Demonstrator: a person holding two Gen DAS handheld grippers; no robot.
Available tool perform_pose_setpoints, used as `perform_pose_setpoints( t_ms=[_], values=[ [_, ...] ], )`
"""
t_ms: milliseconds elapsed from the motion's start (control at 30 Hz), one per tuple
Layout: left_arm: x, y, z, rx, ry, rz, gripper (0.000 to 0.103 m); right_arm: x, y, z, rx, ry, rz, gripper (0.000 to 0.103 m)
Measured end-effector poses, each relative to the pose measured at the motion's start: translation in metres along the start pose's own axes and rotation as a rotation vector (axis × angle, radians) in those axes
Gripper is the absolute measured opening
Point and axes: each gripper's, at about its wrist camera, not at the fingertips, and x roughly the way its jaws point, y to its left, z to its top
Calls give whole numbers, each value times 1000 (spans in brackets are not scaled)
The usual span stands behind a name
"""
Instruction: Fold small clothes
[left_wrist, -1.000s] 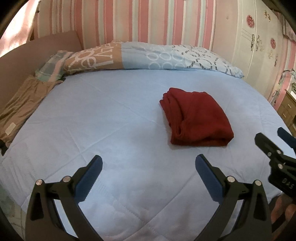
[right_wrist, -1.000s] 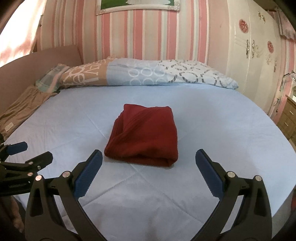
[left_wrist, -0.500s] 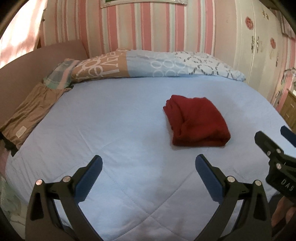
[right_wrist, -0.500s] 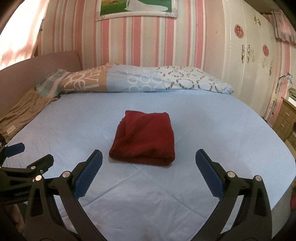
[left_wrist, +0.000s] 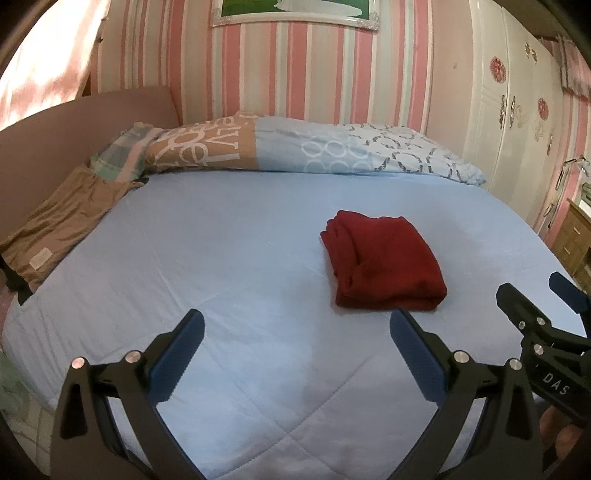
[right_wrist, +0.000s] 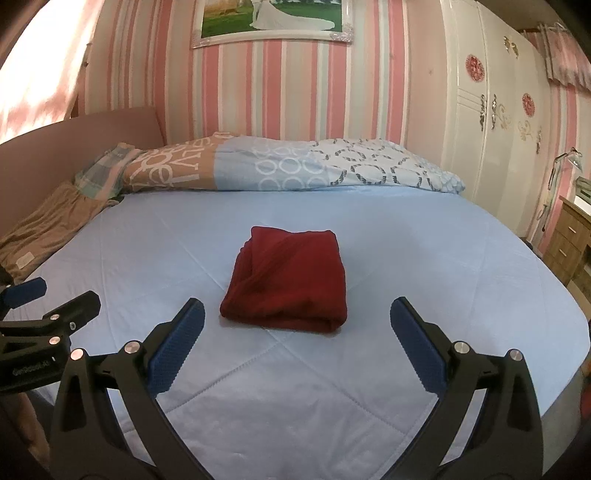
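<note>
- While both tools hang over the near edge of the bed, the folded dark red knitted garment (right_wrist: 286, 278) lies flat on the light blue quilted bedspread (right_wrist: 424, 258), a little below the centre of the right wrist frame.
- In the left wrist view the same red garment (left_wrist: 384, 266) sits right of centre, just above the tip of the right finger of the left gripper.
- The left gripper (left_wrist: 297, 341), a black two-finger tong with blue ribbed pads (left_wrist: 177, 356), fills the bottom of its own frame; its jaws stand wide apart and hold nothing, only bedspread shows between them.
- The right gripper (right_wrist: 297, 341), of the same black and blue build, is also spread wide at the bottom of its frame and is empty; the red garment lies beyond the gap, apart from both pads.
- At the right edge of the left wrist frame the right gripper (left_wrist: 543, 306) appears from the side, with white letters on its black body.
- At the left edge of the right wrist frame the left gripper (right_wrist: 51, 301) appears in the same way.
- A long patterned pillow in tan, light blue and white (right_wrist: 288, 166) lies along the far side of the bed, in the upper middle.
- A brown folded cloth with a small label (left_wrist: 59, 225) rests at the left edge of the bed.
- A white wardrobe with red ornaments (right_wrist: 491, 122) stands at the upper right.
</note>
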Motion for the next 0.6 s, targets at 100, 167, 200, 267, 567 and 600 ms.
perform_pose_setpoints(
  t_ms=[100, 167, 200, 267, 567, 600],
  values=[
    [-1, 1, 0, -3, 0, 2, 101, 0, -1, 0, 3, -3, -1, 100],
    [-2, 1, 1, -3, -1, 11, 101, -1, -1, 0, 3, -5, -2, 100],
    [-1, 1, 0, 2, -1, 16, 101, -1, -1, -1, 3, -5, -2, 100],
    [0, 1, 0, 8, 4, 24, 101, -1, -1, -1, 4, -7, -2, 100],
    [-1, 1, -1, 15, -5, 25, 101, -3, -2, 2, 1, -13, -6, 100],
    [0, 1, -1, 15, -3, 22, 101, -3, -2, 1, 0, -13, -7, 100]
  ],
)
